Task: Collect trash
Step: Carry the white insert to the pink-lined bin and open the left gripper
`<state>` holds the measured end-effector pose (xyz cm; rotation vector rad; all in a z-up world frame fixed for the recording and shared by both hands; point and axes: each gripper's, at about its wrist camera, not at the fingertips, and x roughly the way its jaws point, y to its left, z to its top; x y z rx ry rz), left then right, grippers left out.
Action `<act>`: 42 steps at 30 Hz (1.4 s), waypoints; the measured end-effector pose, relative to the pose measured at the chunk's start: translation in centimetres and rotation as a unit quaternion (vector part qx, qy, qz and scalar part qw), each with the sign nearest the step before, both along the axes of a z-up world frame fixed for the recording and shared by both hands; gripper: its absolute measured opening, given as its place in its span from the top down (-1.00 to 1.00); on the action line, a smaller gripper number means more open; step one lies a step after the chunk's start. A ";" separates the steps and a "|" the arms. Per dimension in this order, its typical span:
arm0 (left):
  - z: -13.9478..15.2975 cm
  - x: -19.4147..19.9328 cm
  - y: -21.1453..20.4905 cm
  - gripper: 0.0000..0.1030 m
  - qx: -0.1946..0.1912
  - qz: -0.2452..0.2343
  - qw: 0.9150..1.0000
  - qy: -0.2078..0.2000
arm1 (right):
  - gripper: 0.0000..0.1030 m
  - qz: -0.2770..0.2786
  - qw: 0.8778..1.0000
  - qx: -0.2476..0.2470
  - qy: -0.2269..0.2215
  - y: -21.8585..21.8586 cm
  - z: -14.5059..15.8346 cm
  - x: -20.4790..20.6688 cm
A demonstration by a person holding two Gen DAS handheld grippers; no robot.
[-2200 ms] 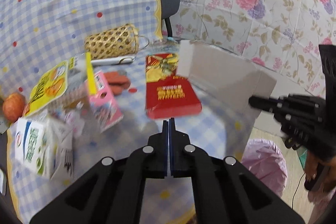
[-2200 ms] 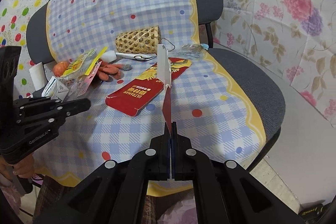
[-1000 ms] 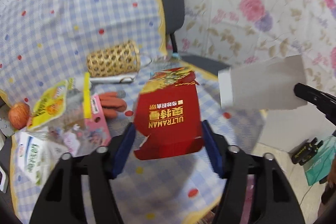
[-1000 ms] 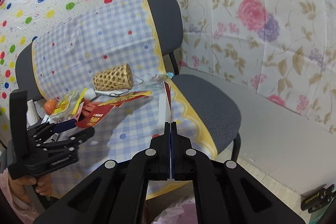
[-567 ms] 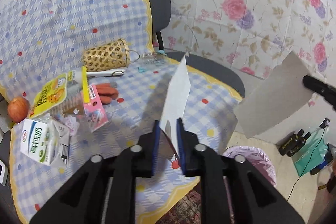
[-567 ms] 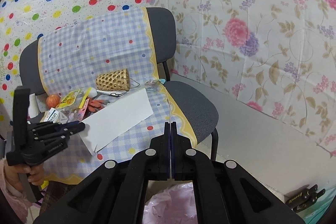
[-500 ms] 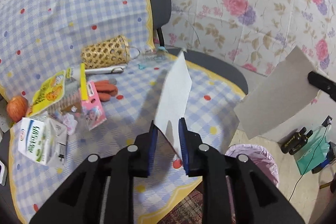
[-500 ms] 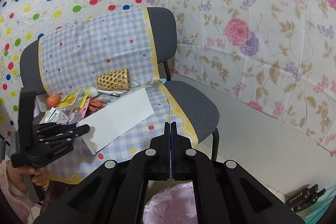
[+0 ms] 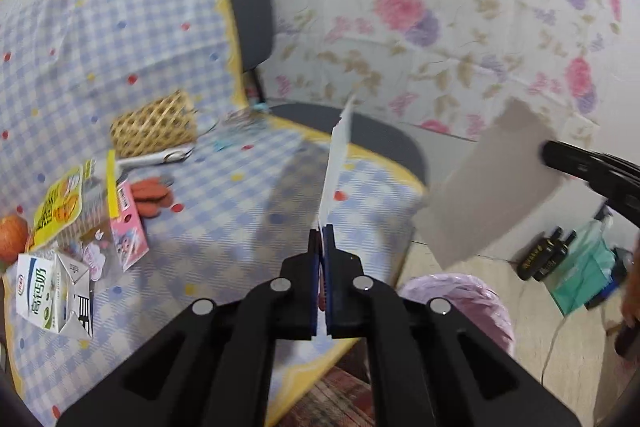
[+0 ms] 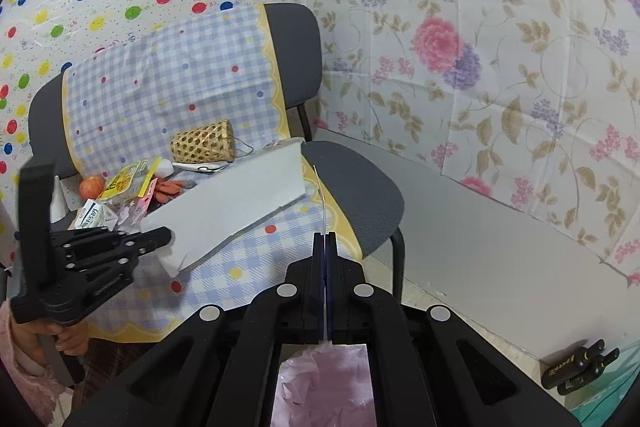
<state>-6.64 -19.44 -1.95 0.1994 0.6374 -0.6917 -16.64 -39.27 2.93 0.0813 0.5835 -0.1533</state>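
each gripper is clamped on its own piece of flat card: left gripper (image 9: 320, 239) on a white card (image 9: 338, 155) above the chair (image 10: 360, 195), right gripper (image 10: 324, 247) on a grey card (image 9: 488, 183) directly over the pink bin (image 10: 320, 375). release only when centred over the bin.

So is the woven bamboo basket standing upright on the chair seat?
No. In the right wrist view the woven basket lies on its side on the checked cloth, its open end facing right.
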 end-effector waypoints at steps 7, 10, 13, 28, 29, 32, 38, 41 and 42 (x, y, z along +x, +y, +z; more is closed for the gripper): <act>0.5 -5.5 -0.5 1.00 0.023 -0.035 0.999 -0.014 | 0.98 -0.029 0.999 -0.020 0.015 -0.9 -0.2 -3.8; -0.5 -7.5 -1.0 1.00 0.036 -0.043 0.998 -0.017 | 0.98 -0.040 0.998 -0.027 0.036 -1.2 -1.4 -5.3; -2.1 -9.1 -1.9 1.00 0.048 -0.067 0.997 0.001 | 0.98 -0.049 0.996 -0.029 0.064 -1.5 -3.3 -6.2; -6.5 -9.5 -4.7 0.70 0.073 -0.108 0.988 0.079 | 0.83 -0.068 0.991 0.001 0.117 -3.2 -8.0 -6.4; -6.4 -9.3 -4.6 0.56 0.071 -0.106 0.989 0.081 | 0.80 -0.069 0.991 0.001 0.116 -3.2 -8.0 -6.3; -5.8 -8.7 -4.3 0.23 0.057 -0.097 0.991 0.079 | 0.76 -0.070 0.991 0.006 0.113 -3.5 -7.8 -6.1; -4.2 -6.2 -1.6 0.23 0.034 -0.038 0.997 0.066 | 0.75 -0.054 0.993 0.032 0.095 -3.4 -6.9 -4.6; -3.3 -4.9 0.4 0.23 0.023 -0.005 0.998 0.056 | 0.75 -0.030 0.995 0.042 0.080 -2.5 -6.3 -3.1; -3.0 -4.5 1.2 0.23 0.020 0.008 0.998 0.050 | 0.75 -0.021 0.996 0.043 0.076 -2.0 -6.0 -2.4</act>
